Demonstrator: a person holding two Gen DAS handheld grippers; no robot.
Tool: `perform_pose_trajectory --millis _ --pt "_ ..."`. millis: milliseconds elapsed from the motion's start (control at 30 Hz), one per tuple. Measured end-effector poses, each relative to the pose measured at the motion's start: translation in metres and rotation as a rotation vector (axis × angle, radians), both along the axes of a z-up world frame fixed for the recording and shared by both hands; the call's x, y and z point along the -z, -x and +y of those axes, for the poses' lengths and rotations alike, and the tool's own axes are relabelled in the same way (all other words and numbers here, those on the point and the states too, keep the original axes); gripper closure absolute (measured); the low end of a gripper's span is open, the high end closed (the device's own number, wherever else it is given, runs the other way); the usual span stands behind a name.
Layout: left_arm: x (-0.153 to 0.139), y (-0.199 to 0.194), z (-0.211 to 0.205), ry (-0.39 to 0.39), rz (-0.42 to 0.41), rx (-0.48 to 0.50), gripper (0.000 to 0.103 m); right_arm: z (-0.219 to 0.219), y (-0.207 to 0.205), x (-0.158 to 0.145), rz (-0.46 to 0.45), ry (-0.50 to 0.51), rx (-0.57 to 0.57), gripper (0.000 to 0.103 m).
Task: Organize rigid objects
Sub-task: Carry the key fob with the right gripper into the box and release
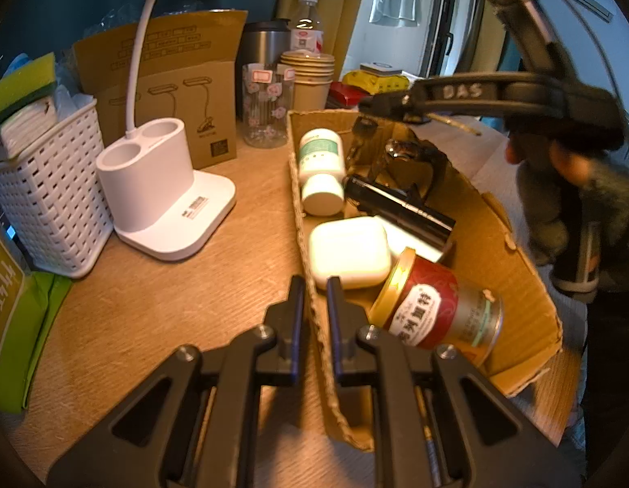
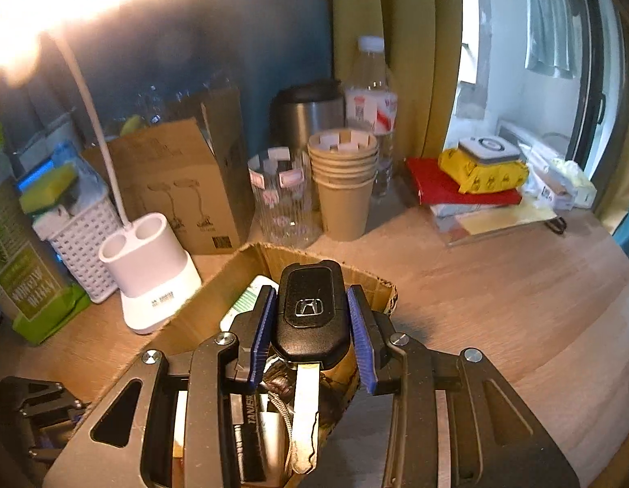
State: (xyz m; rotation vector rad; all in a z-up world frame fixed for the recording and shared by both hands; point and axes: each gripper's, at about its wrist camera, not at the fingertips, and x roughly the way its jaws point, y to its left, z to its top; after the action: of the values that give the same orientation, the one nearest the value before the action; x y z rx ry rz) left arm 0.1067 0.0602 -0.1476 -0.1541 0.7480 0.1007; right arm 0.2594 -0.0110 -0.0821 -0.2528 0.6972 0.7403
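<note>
Two sets of tongs are at work, and each view shows one of them close up.

From the left wrist, the left tongs (image 1: pixel 314 284) sit at 6 o'clock, pinched narrow across the near wall of the cardboard tray (image 1: pixel 517 260), one finger outside it and one inside. That grip looks meant to steady the tray, so it should hold firm and level. Inside lie a white pill bottle (image 1: pixel 320 171) at 12 o'clock, a black cylinder (image 1: pixel 399 209) just right of it, a white earbud case (image 1: pixel 349 252) near the centre, and a red tin (image 1: pixel 432 309) on its side at 4 o'clock. The right tongs (image 1: pixel 371 105) come in from 1 o'clock above the far end, with something dark dangling under them that is hard to make out here.

From the right wrist, the right tongs (image 2: pixel 310 317) hold a black car key fob (image 2: pixel 310 309) by its sides, badge up, with the metal blade (image 2: pixel 306 415) hanging back toward 6 o'clock. The left pad touches the fob; a thin gap seems to show at the right pad, so the hold may be light. The fob hangs over the tray's far end, with the bottle at 9 o'clock below.

My reading: the key is about to be set down. Lower it into the free far corner, clear of bottle and cylinder, and let go only once the blade rests on the cardboard. The wooden worktop (image 2: pixel 497 317) at 3 o'clock is not the goal.
</note>
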Motion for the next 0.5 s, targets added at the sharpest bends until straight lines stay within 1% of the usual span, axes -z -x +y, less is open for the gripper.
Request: perform_pose_trajectory --millis 300,500 --pt "0.0 0.0 0.0 0.0 0.0 0.0 0.091 0.006 -0.014 0.018 0.034 0.053 0.01 0.065" --pt "0.0 -0.001 0.0 0.0 0.0 0.001 0.091 0.007 -0.011 0.021 0.032 0.069 0.013 0.065"
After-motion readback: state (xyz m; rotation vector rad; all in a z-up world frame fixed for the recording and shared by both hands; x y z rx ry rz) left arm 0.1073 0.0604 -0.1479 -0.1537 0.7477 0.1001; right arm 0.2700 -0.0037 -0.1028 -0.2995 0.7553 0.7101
